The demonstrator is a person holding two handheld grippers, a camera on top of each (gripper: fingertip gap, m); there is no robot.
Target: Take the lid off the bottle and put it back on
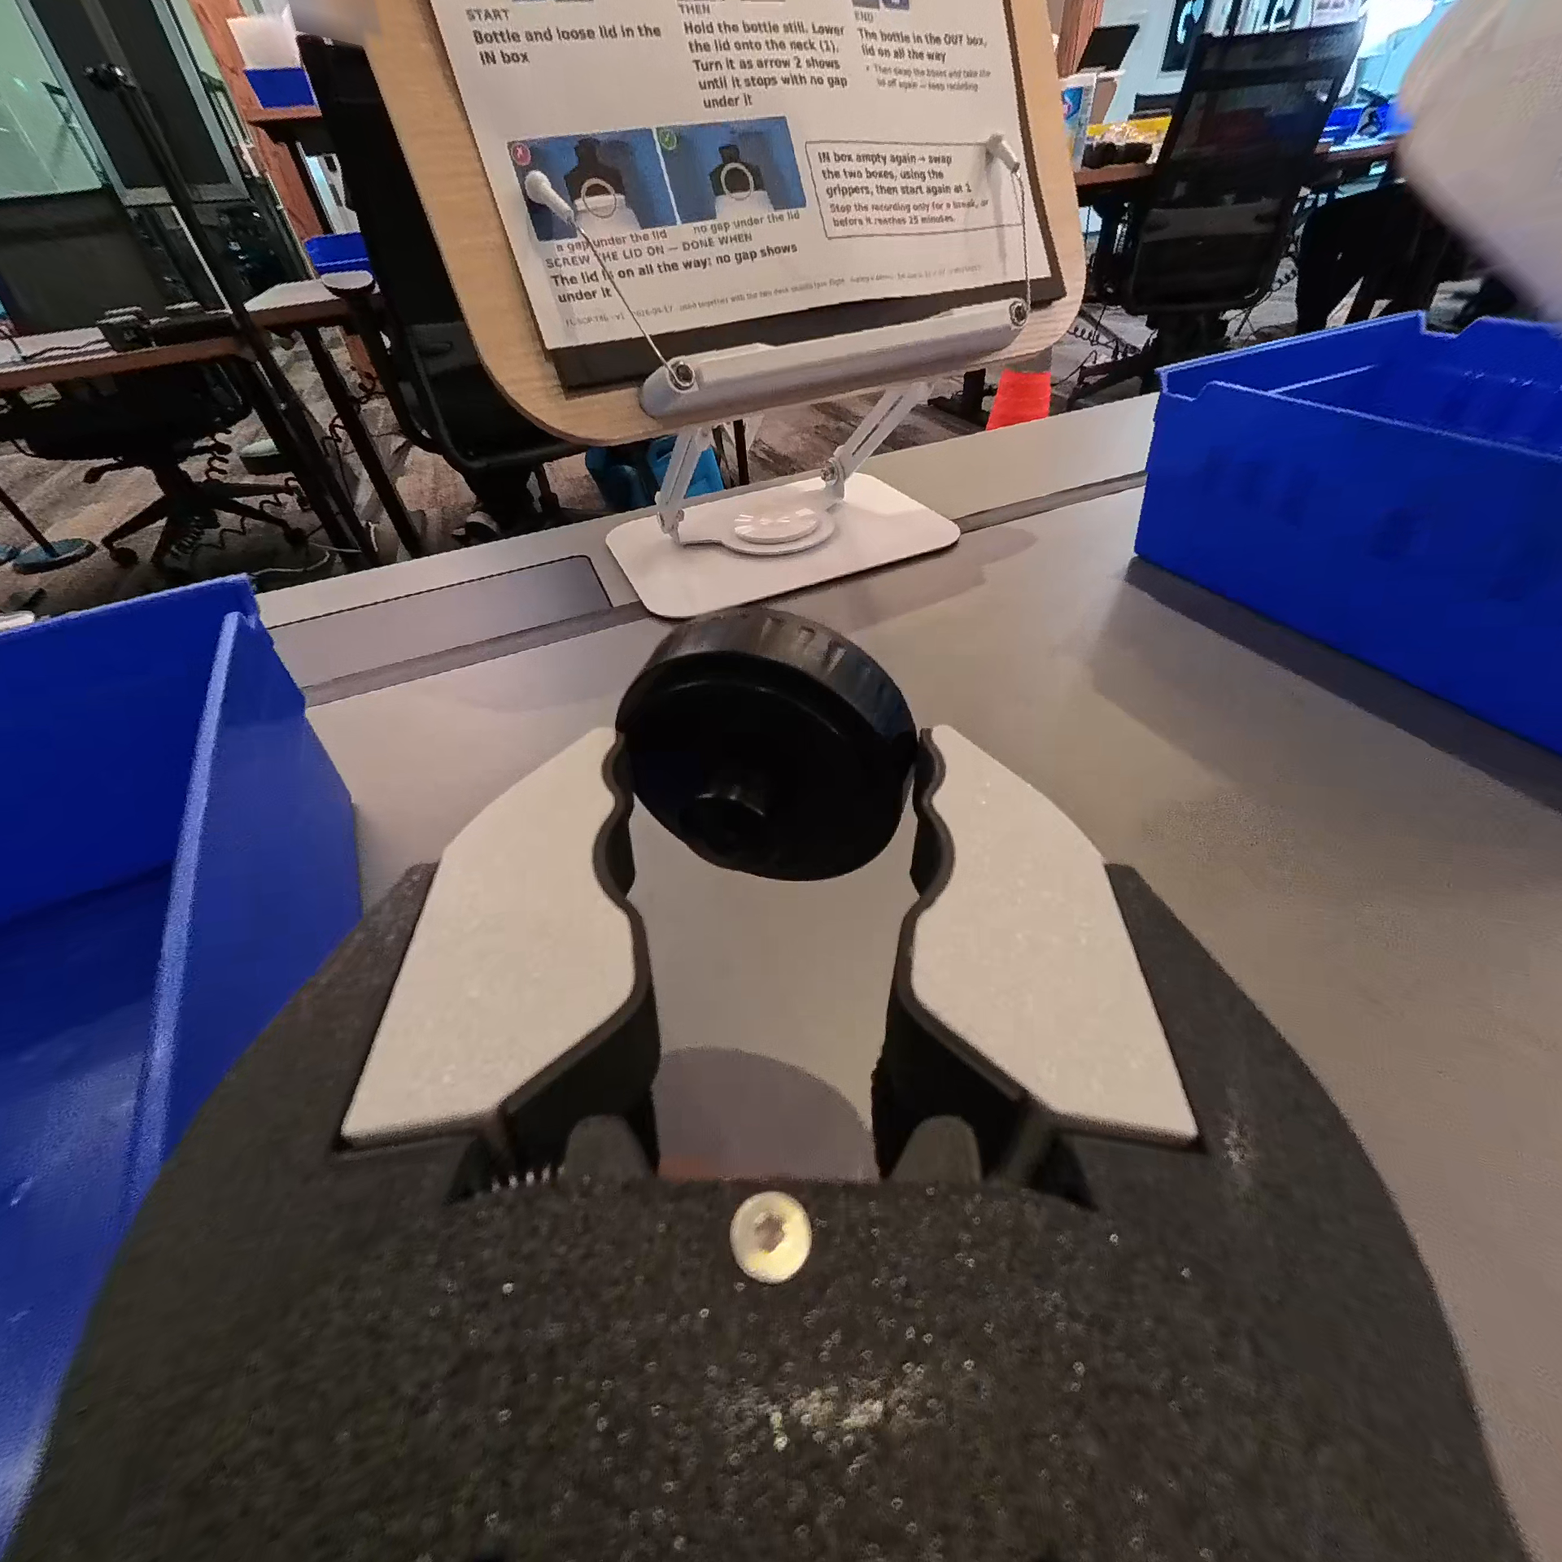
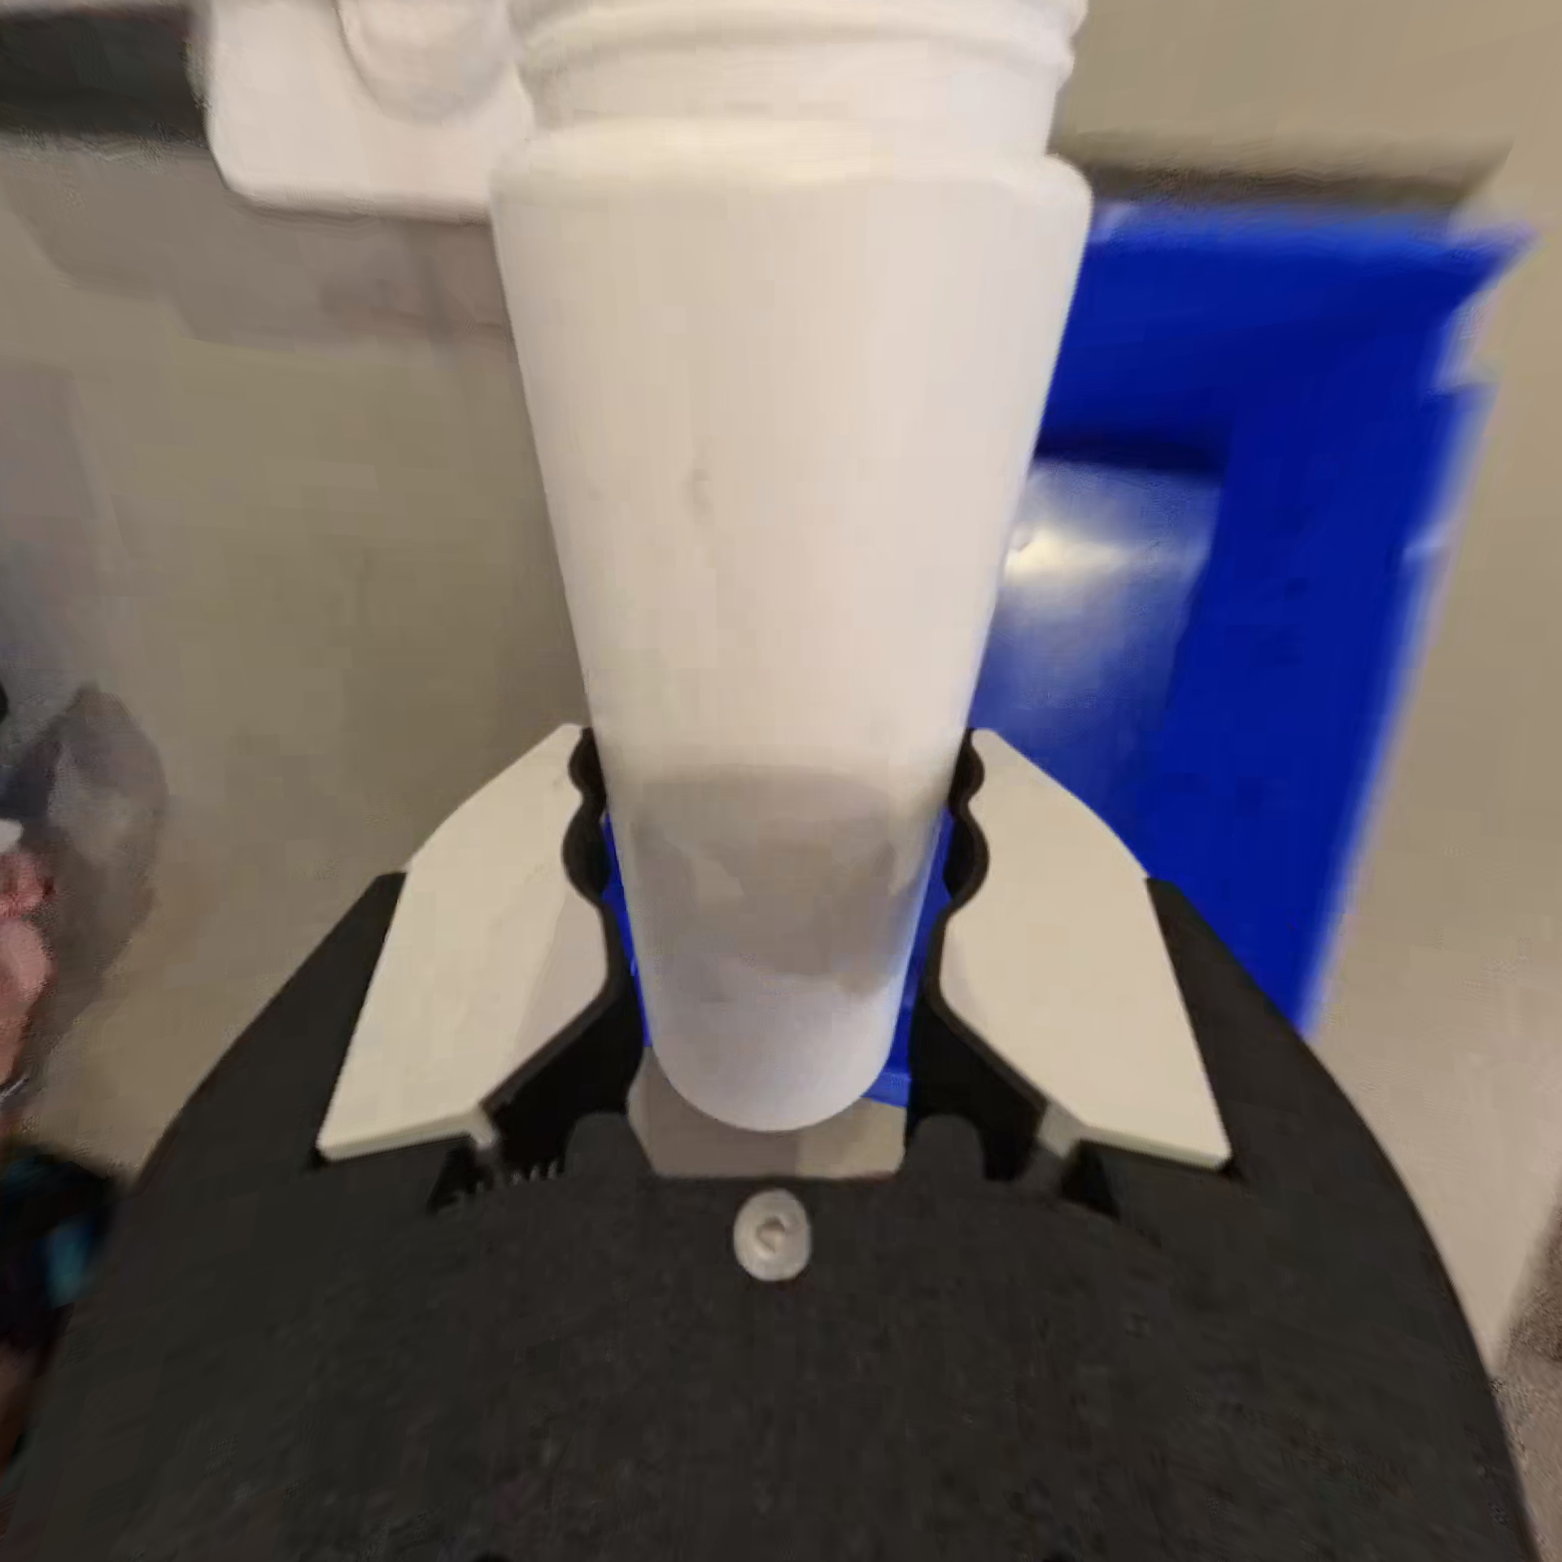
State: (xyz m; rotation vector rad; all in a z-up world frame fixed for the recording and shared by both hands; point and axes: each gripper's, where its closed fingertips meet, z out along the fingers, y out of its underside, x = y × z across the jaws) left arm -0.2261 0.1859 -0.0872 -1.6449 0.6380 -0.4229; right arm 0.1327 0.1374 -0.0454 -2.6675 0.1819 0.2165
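In the left wrist view my left gripper (image 1: pixel 767 756) is shut on the black round lid (image 1: pixel 765 744). Both pads press its ribbed rim. The lid is tilted, one flat face toward the camera, and hangs above the grey table (image 1: pixel 1099 761). In the right wrist view my right gripper (image 2: pixel 782 765) is shut on the white bottle (image 2: pixel 778 473). The pads press the lower body on both sides. The bottle points away from the camera. Its threaded neck (image 2: pixel 794 51) at the top edge bears no lid. The view is blurred.
A blue bin (image 1: pixel 127 845) stands at the left and another blue bin (image 1: pixel 1352 507) at the right, also seen behind the bottle (image 2: pixel 1268 507). A tilted board with a printed sheet (image 1: pixel 761 211) stands on a white base (image 1: pixel 786 541) at the table's far edge.
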